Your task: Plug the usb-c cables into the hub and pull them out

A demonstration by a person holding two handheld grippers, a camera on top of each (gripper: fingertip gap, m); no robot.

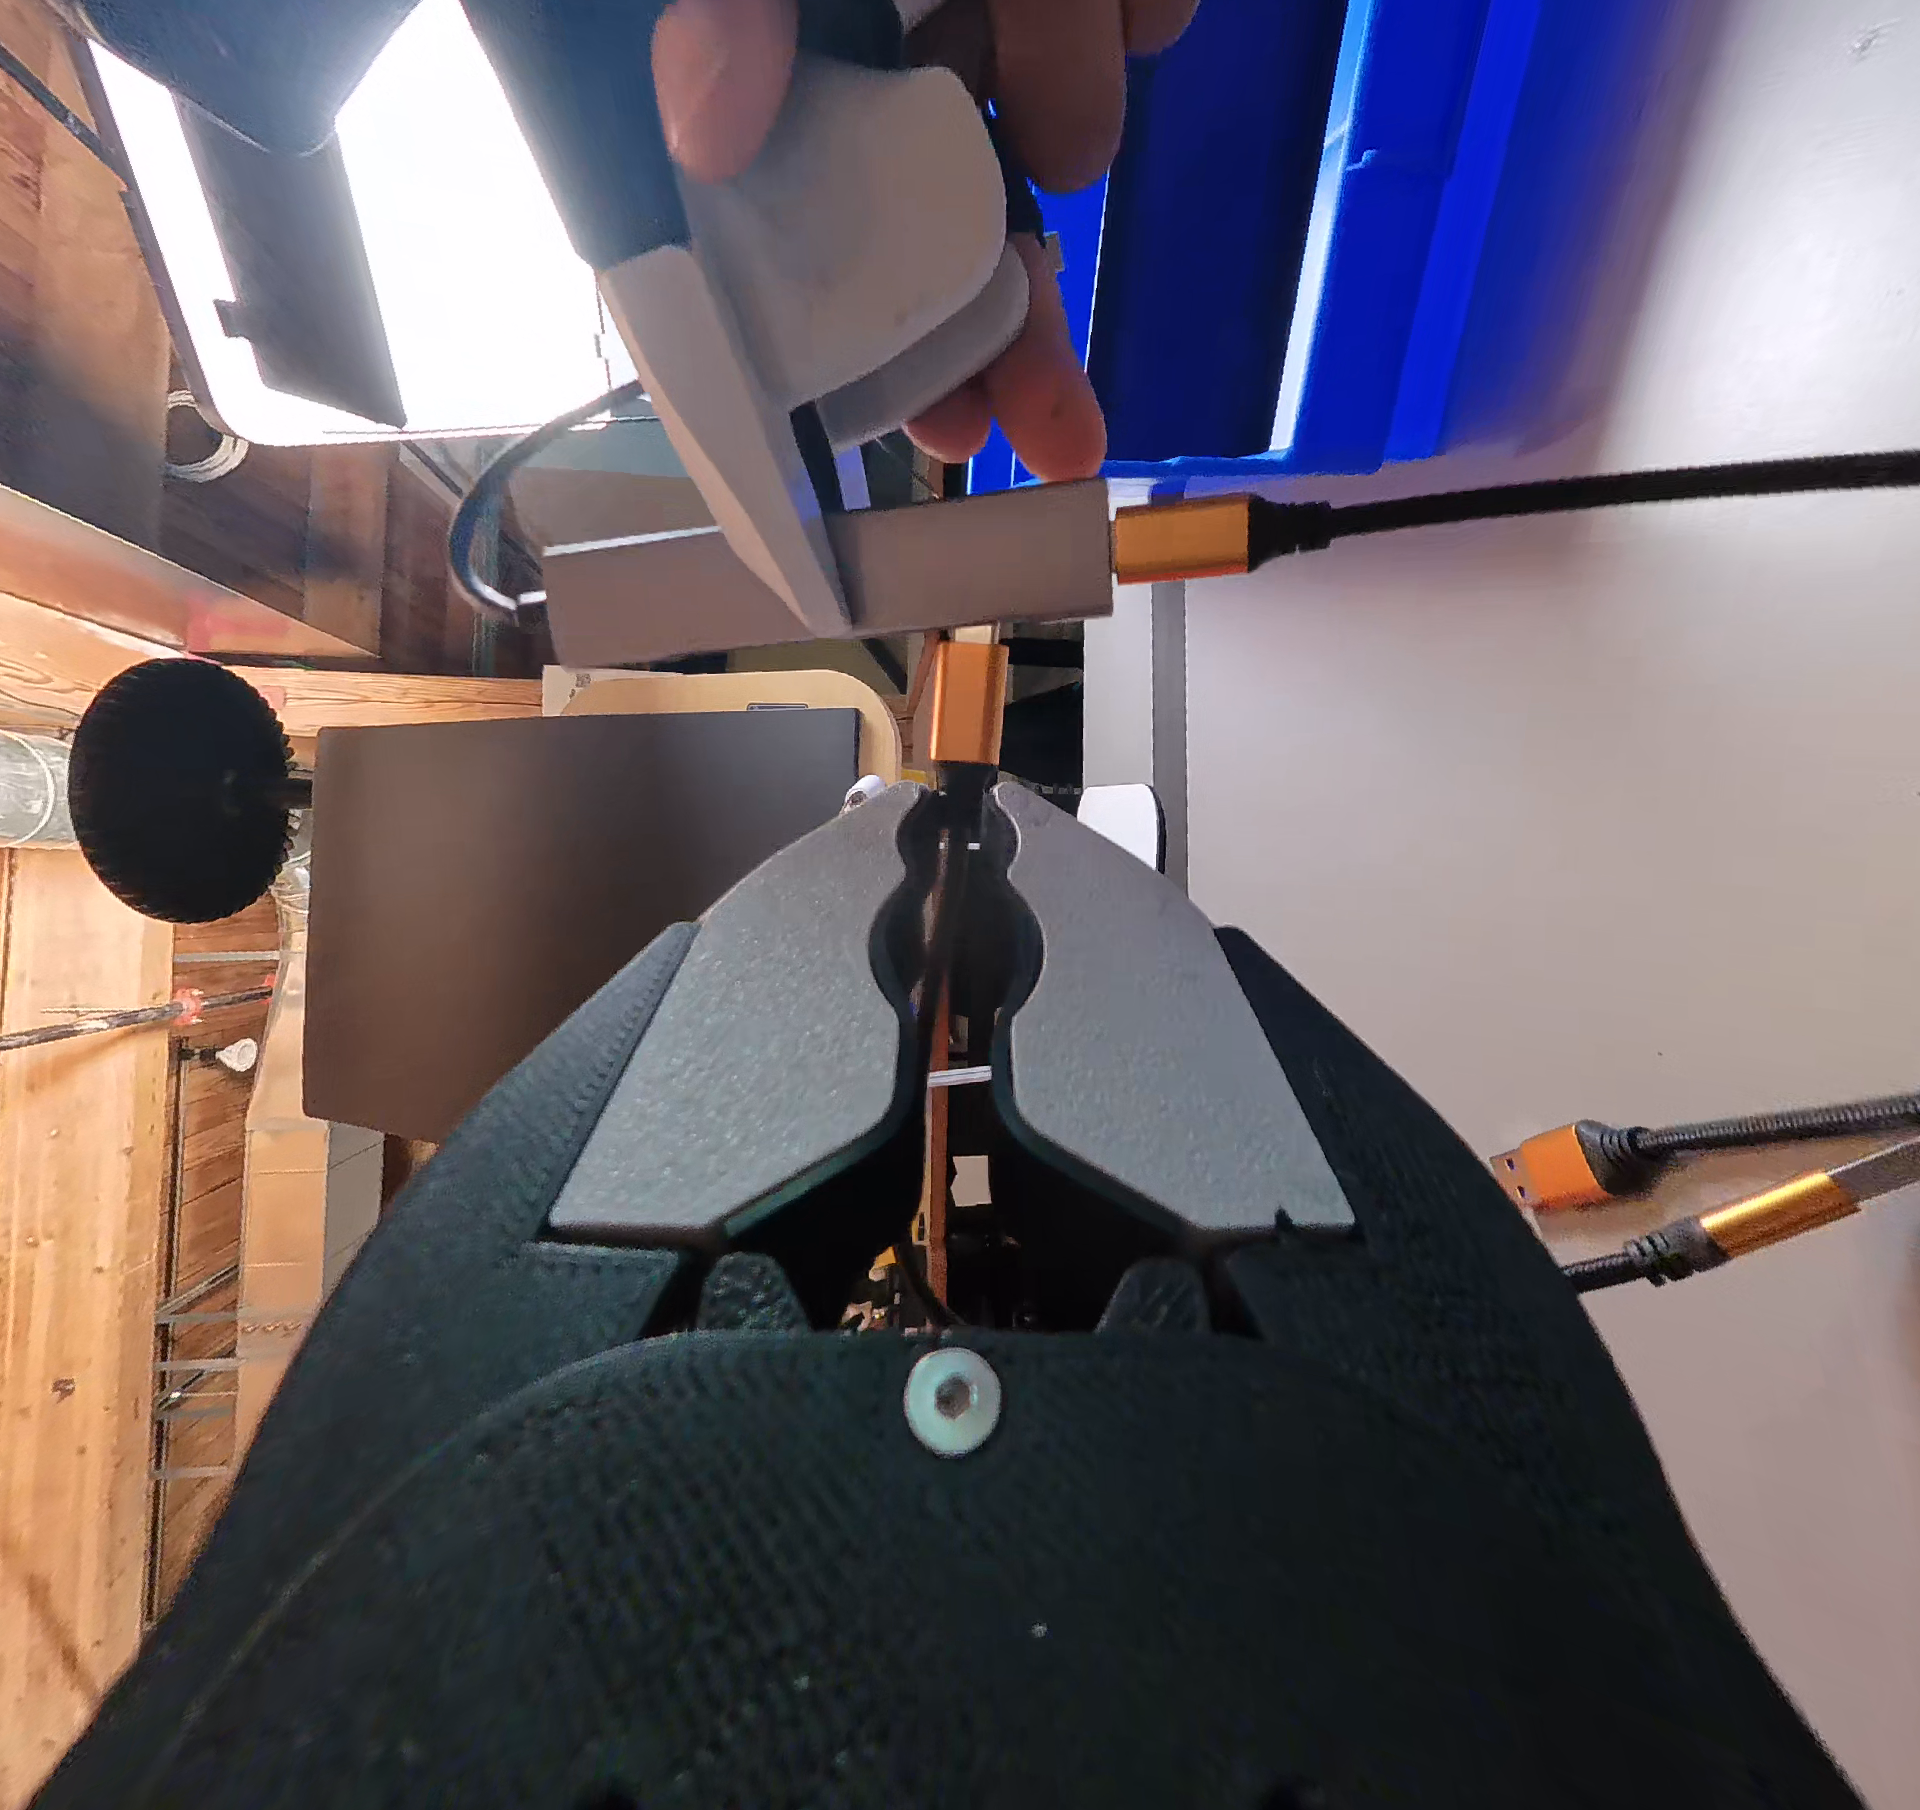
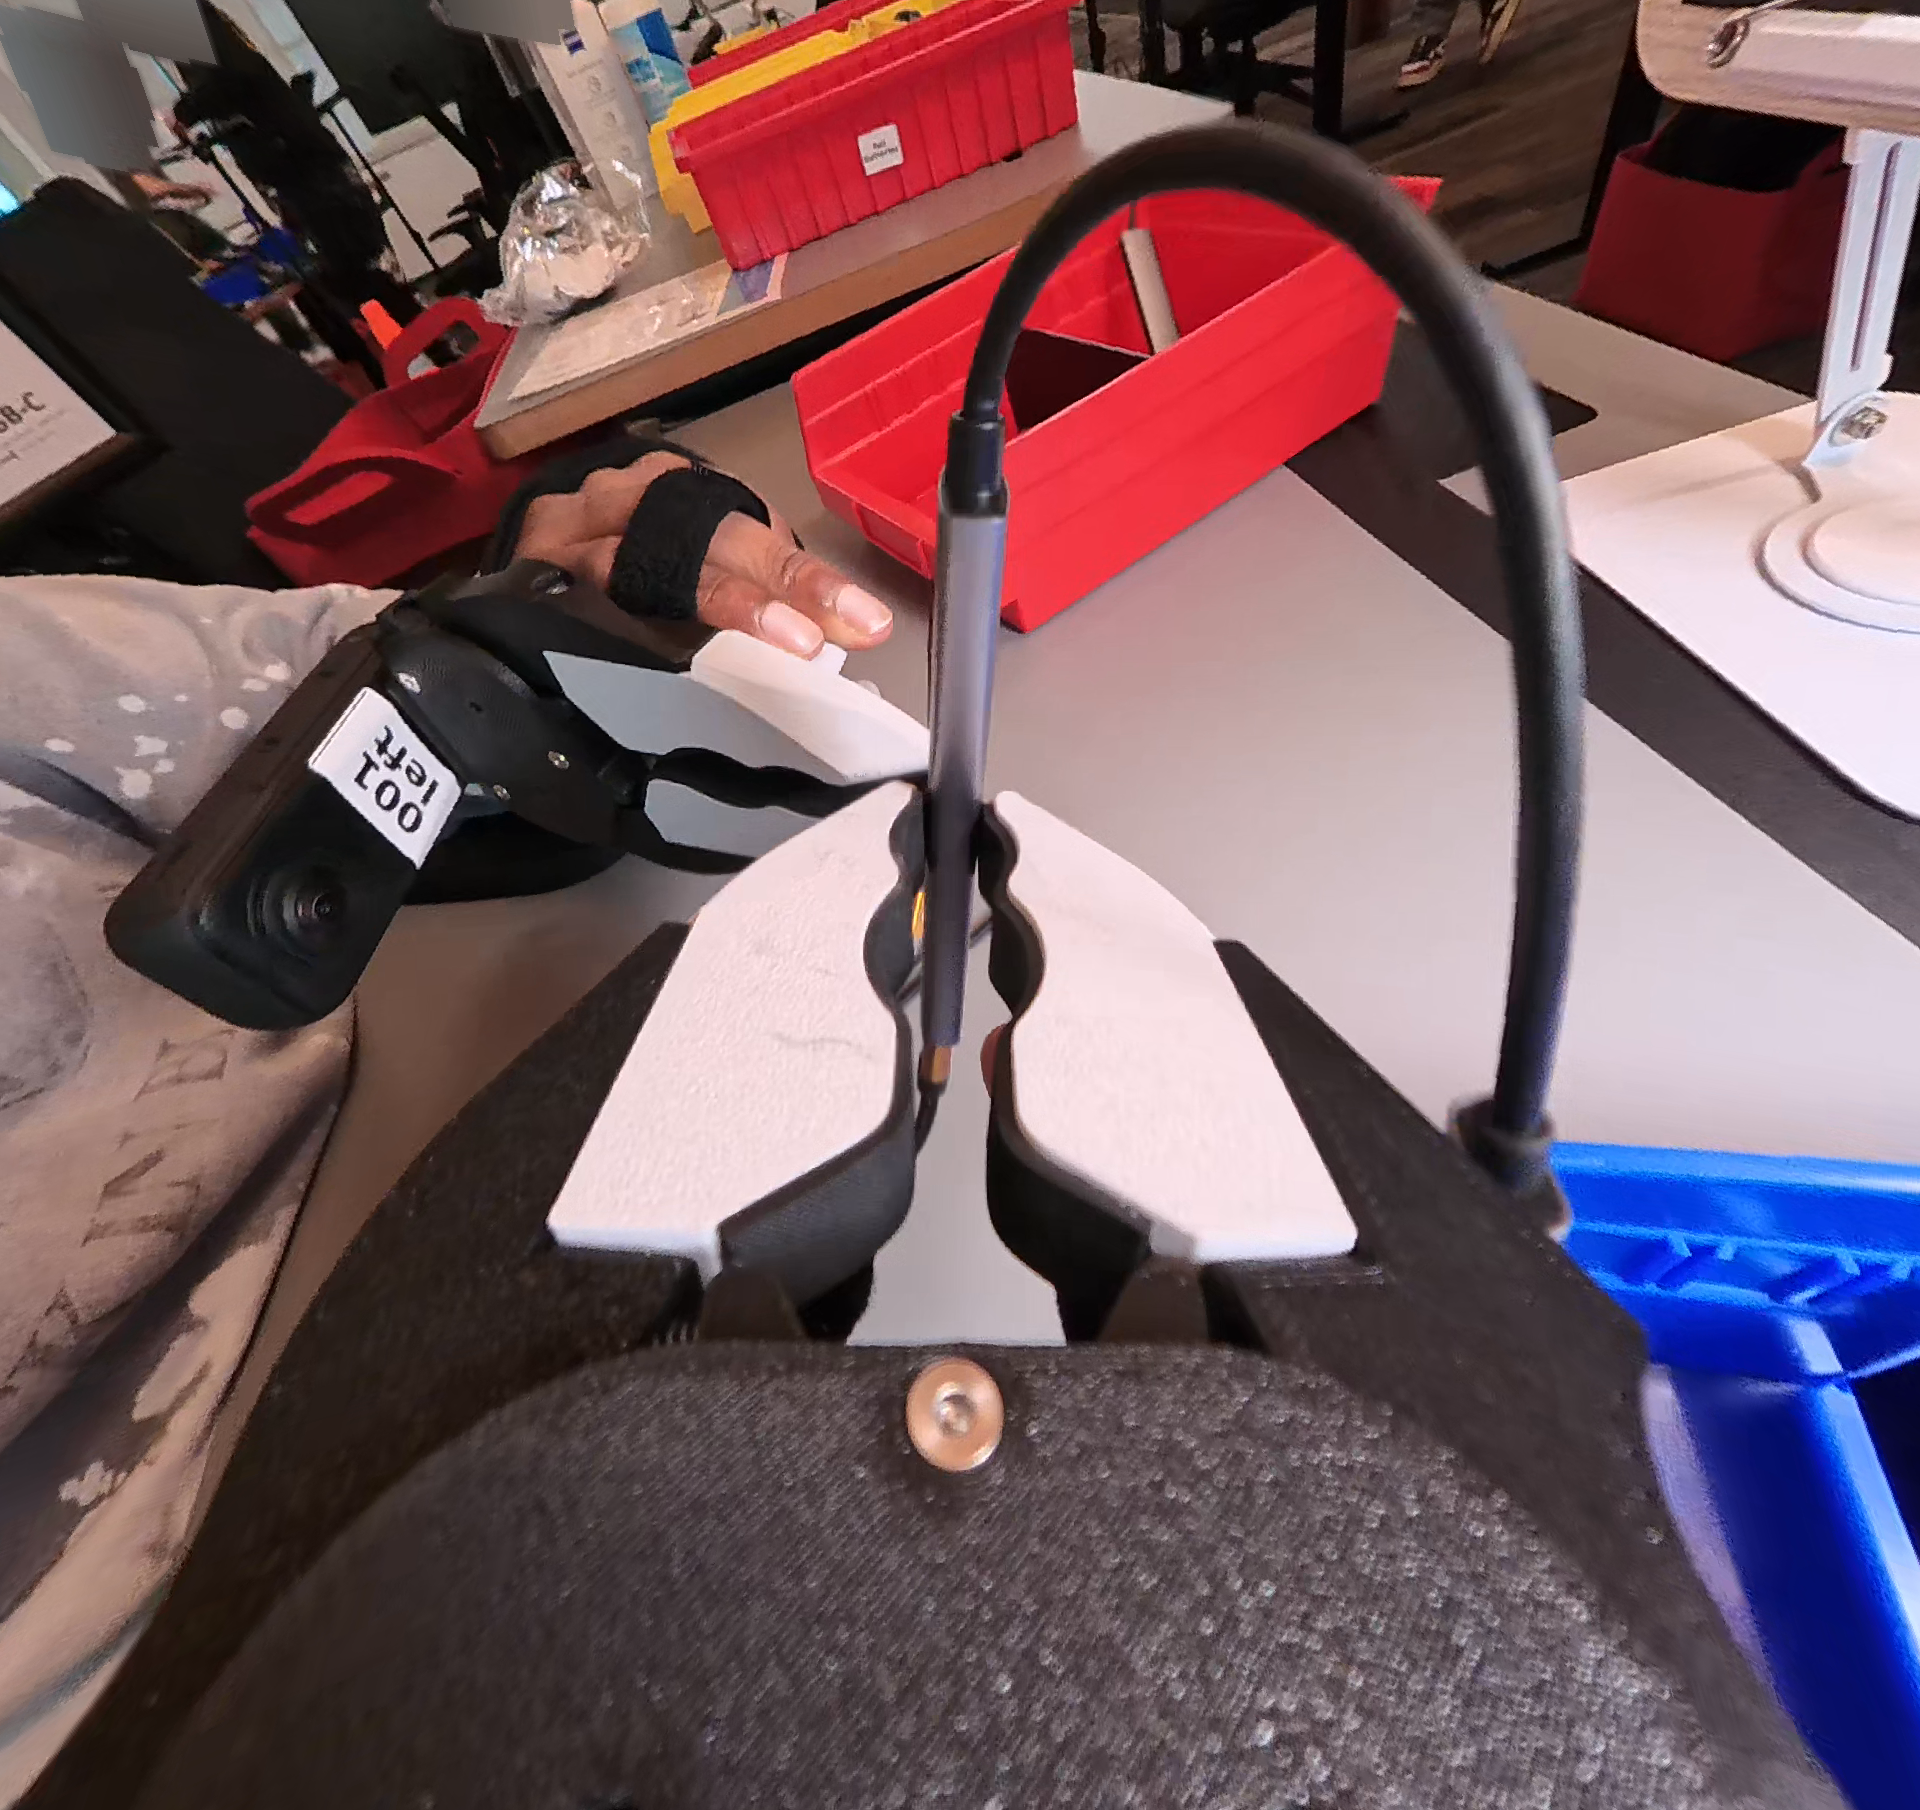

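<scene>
The left gripper (image 1: 954,804) is pinching its jaws together on a thin black cable (image 1: 948,929), just behind the cable's orange plug (image 1: 967,700). That plug is pointing at the long side of the grey hub (image 1: 977,560), its metal tip sitting right at the hub's edge (whether it is seated in a port, I cannot tell). The grey fingers (image 1: 769,1033) are nearly meeting at their tips, with only the cable between them.

The right gripper (image 2: 951,815) is clamping its jaws on the hub (image 2: 961,638), which is showing edge-on and standing upright between the white fingers (image 2: 769,1012). From the hub's far end its own black lead (image 2: 1455,389) is arching up and over to the right, down toward a blue bin (image 2: 1756,1272).

In the left wrist view, a second orange plug (image 1: 1179,538) is sitting in the end of the hub, its braided cable running off to the right. Two more orange-tipped cables (image 1: 1662,1199) are lying loose on the pale surface (image 1: 1558,825), well apart from the hub.

In the right wrist view, the person's left hand (image 2: 717,555), strapped in black, is gripping the left gripper low on the left. A red bin (image 2: 1122,472) is resting on the grey surface (image 2: 1195,773) beyond the hub.
</scene>
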